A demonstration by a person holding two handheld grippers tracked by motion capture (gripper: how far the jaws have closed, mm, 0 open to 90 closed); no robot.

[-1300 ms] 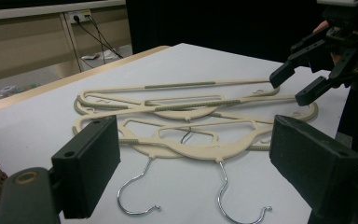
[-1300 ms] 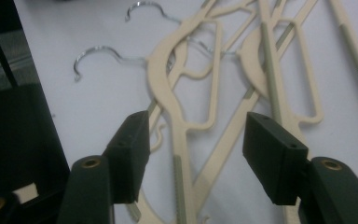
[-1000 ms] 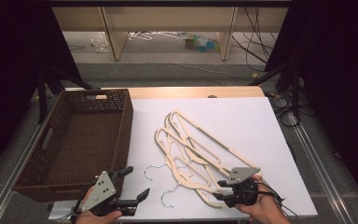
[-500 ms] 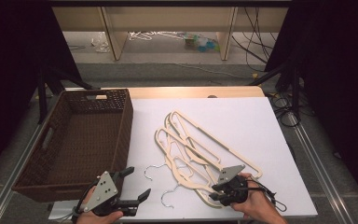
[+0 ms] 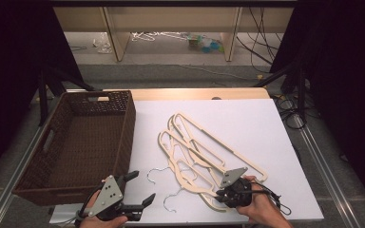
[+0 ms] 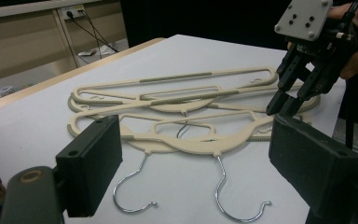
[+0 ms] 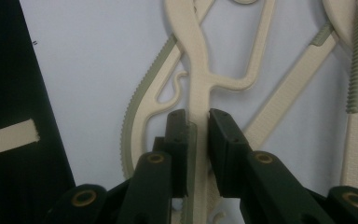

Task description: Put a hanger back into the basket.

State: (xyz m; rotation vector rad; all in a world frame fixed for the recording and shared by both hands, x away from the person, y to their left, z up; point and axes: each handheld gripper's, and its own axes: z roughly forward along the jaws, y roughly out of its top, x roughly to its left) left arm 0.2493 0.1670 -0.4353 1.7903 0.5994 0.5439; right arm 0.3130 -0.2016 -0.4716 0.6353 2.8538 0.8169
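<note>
**Right tool now down on a hanger bar**

Since a second ago, your right tool has moved left and lower along the near edge of the table, onto the near end of the hanger pile. In the right gripper view its jaws straddle one cream bar of a hanger, nearly together, with the bar between the pads; whether they actually press it you cannot tell. Your left tool has stayed put at the near left corner, jaws wide apart and holding nothing.

The count of cream plastic hangers is uncertain because they overlap; at least three frames can be made out, lying flat and tangled near the table's middle and near edge. Two metal hooks point toward the near edge, between your two tools.

One brown wicker basket stands along the left edge, nothing visible inside it. The overlapping frames lie across one another, so the bar between your right jaws crosses other hangers.
</note>
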